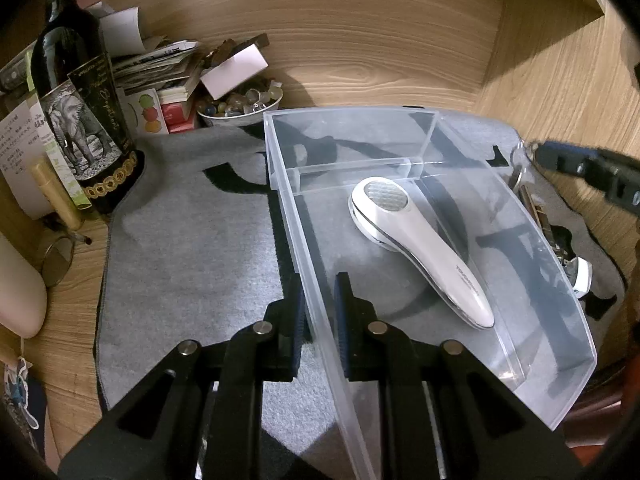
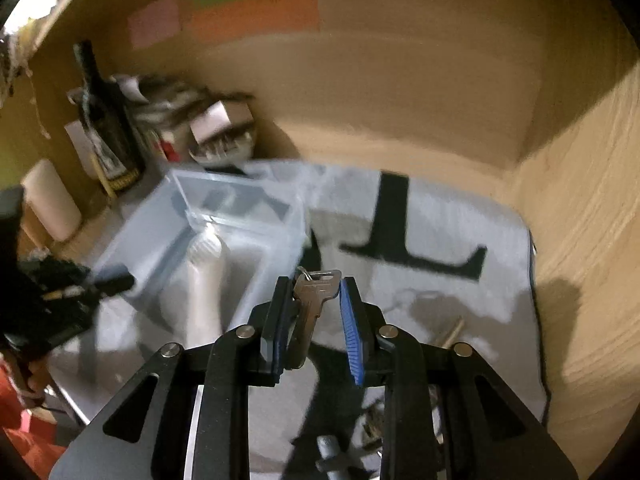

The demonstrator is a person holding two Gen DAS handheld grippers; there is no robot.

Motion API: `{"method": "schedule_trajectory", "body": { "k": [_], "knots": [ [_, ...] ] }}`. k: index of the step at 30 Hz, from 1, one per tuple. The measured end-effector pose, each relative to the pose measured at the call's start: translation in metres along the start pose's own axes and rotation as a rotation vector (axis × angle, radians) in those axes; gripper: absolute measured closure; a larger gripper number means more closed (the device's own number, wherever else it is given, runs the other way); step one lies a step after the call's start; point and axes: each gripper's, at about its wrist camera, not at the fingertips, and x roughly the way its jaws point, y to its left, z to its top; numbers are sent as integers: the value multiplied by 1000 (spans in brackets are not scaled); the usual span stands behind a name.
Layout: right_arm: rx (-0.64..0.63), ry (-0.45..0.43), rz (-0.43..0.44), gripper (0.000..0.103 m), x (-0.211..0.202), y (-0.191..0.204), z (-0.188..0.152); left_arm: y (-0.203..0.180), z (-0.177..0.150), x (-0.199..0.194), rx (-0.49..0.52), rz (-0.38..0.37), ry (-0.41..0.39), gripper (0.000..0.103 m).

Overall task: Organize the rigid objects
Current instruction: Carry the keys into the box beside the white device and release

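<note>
now the right gripper point(image 2: 314, 312) is nearly closed, with a key point(image 2: 310, 308) caught between its pads, shaft running back toward the wrist and the bow with its ring at the tips. the clear box point(image 2: 224, 232) lies ahead and to the left of it, white handheld device point(image 2: 206, 280) inside. the left gripper point(image 1: 318, 320) is clamped tight on the near left wall of that clear box, steadying it on the grey mat point(image 1: 192, 240). the right hand is the one to carry the key over, i'd say.

Wine bottle point(image 1: 80, 120), papers point(image 1: 160, 60), perhaps beads point(image 1: 240, 100).
</note>
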Motion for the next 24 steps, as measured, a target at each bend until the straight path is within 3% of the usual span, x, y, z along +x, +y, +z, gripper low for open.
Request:
{"method": "schedule_trajectory", "body": {
  "k": [12, 24],
  "knots": [
    [-99, -109, 91, 81, -17, 48, 29, 2, 0, 0, -10, -10, -5, 88],
    [-191, -16, 164, 81, 14, 88, 24, 1, 0, 0, -10, -14, -7, 88]
  ]
}}
